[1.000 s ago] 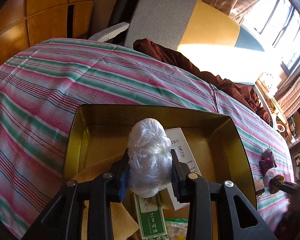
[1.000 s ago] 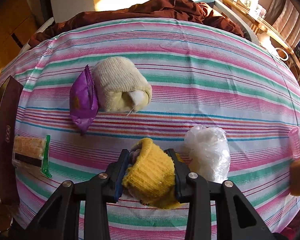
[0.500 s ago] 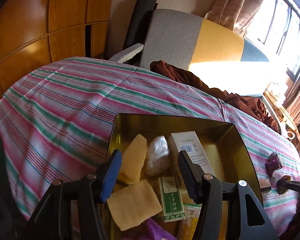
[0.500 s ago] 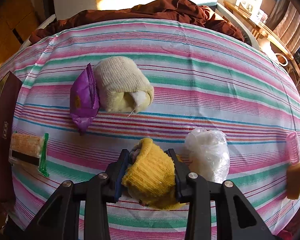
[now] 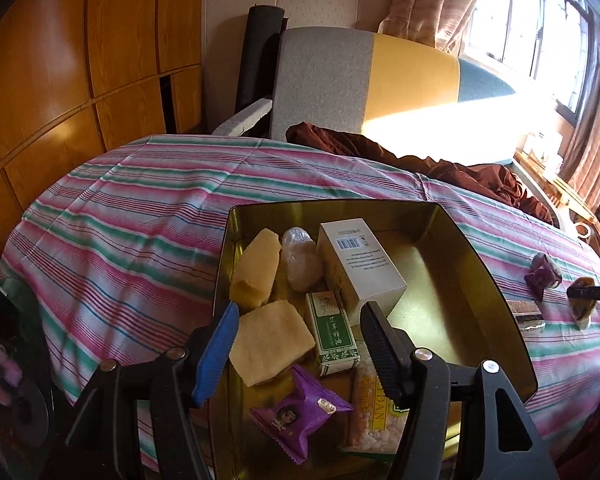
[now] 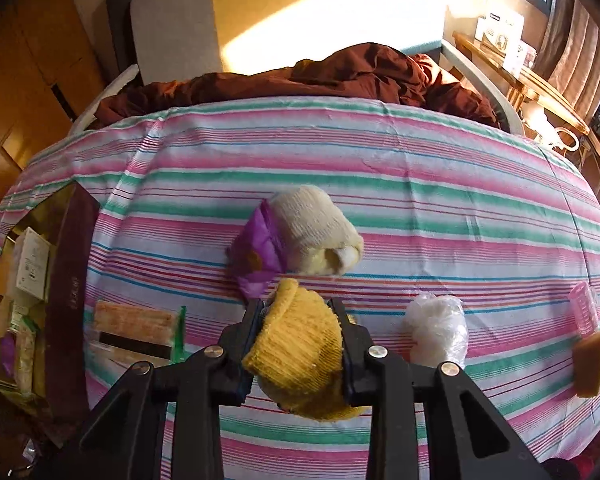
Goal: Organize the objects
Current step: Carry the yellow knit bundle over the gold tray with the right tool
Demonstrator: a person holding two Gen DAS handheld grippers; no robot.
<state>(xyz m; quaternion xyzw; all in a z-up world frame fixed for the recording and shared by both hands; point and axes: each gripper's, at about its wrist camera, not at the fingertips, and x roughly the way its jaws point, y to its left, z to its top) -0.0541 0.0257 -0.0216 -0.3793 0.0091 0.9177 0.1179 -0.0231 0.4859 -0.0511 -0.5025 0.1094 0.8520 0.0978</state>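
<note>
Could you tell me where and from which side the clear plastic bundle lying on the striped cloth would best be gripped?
Probably across the middle of the clear plastic bundle, coming from above. It lies as an elongated lump on the striped cloth, so closing across its narrow width fits the jaws best. Its right side is free; the right gripper, clamped on the yellow knit roll, sits close on its left.

Glossy gold metal tin [image 5: 452, 248], mirror-smooth inside. Matt woven striped cotton cloth [image 6: 380, 168] over the tabletop, lightly creased. Fuzzy yellow knitted sock bundle [image 6: 300, 352]; ribbed cream knitted roll [image 6: 312, 224]. Shiny crinkled purple foil snack packet [image 5: 300, 412]. Filmy clear plastic-wrapped lump [image 6: 438, 330]. Smooth matt white cardboard box [image 5: 360, 268]. Porous yellow sponge block [image 5: 270, 340]. Polished orange wooden wall panels [image 5: 40, 80].
</note>
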